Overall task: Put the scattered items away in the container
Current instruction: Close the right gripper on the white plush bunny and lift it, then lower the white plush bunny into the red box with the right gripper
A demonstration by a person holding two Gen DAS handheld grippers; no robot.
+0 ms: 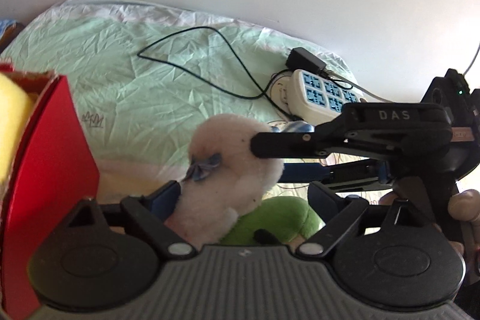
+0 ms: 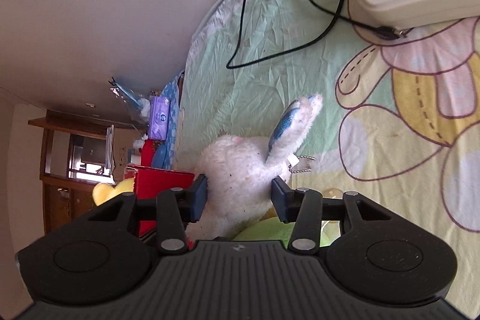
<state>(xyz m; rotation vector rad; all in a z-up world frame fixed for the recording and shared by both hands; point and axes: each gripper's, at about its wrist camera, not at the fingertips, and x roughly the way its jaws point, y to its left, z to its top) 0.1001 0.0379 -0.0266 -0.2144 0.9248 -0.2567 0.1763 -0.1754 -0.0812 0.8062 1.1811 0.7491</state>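
A white plush bunny (image 2: 240, 170) with blue-lined ears and a blue bow (image 1: 204, 167) lies on the bed, resting on a green plush toy (image 1: 282, 218). My right gripper (image 2: 240, 197) is shut on the bunny's body, with a blue pad against each side. In the left wrist view it reaches in from the right, one finger (image 1: 270, 141) pressed into the fur. My left gripper (image 1: 243, 191) is open wide around the bunny; its right finger stands apart from it. The red box (image 1: 60, 140) stands at the left and holds a yellow soft item (image 1: 12, 116).
A cream power strip (image 1: 321, 92) with blue sockets, a black adapter (image 1: 304, 60) and a looped black cable (image 1: 210, 59) lie on the green sheet (image 1: 120, 65) by the white wall. A person's fingers (image 1: 462, 206) hold the right gripper. A purple pack (image 2: 159, 117) sits beyond the box.
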